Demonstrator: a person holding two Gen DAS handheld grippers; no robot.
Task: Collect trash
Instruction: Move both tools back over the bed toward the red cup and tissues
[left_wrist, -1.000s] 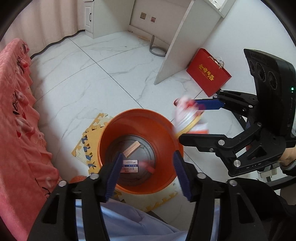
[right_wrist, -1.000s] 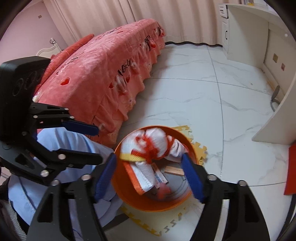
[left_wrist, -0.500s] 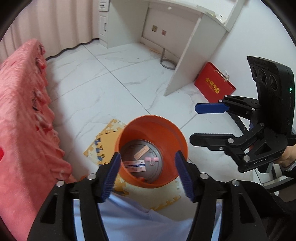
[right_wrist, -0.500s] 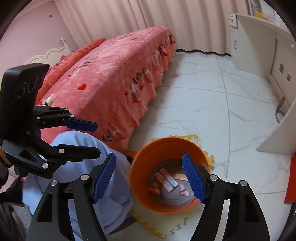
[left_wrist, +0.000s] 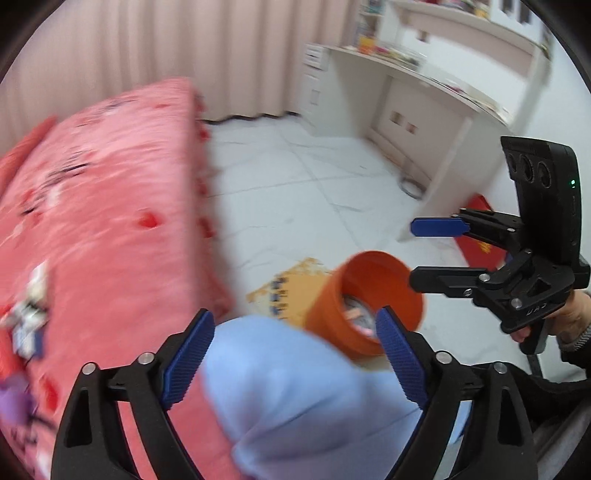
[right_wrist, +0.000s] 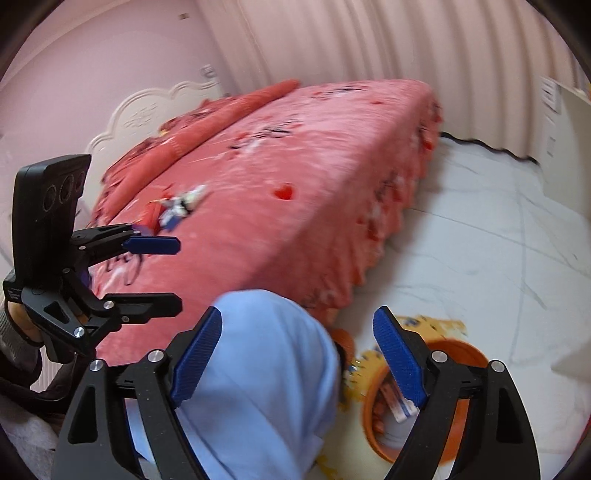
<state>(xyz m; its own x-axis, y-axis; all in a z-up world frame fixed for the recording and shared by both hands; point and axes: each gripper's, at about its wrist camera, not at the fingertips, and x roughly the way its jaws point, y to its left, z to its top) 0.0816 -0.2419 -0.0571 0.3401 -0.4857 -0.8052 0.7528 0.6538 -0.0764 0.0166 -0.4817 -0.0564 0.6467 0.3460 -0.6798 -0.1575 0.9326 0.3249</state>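
Observation:
An orange bin (left_wrist: 373, 299) stands on the floor beside the bed, with wrappers inside; it also shows in the right wrist view (right_wrist: 454, 398). Loose trash (right_wrist: 177, 208) lies on the pink bedspread, and shows blurred in the left wrist view (left_wrist: 27, 321). My left gripper (left_wrist: 295, 354) is open and empty above my blue-clad knee (left_wrist: 306, 398). My right gripper (right_wrist: 297, 354) is open and empty, to the right of the bin in the left wrist view (left_wrist: 436, 251). The left gripper appears at the left of the right wrist view (right_wrist: 162, 269).
The pink bed (right_wrist: 295, 166) fills the left side. A white desk (left_wrist: 436, 122) and a red gift bag (left_wrist: 480, 236) stand at the right. A yellow foam mat (left_wrist: 288, 291) lies under the bin on white tile floor (left_wrist: 306, 192).
The wrapper that my right gripper held a second ago has dropped into the bin. Both grippers have since swung up and leftward from the bin toward the bed, staying open.

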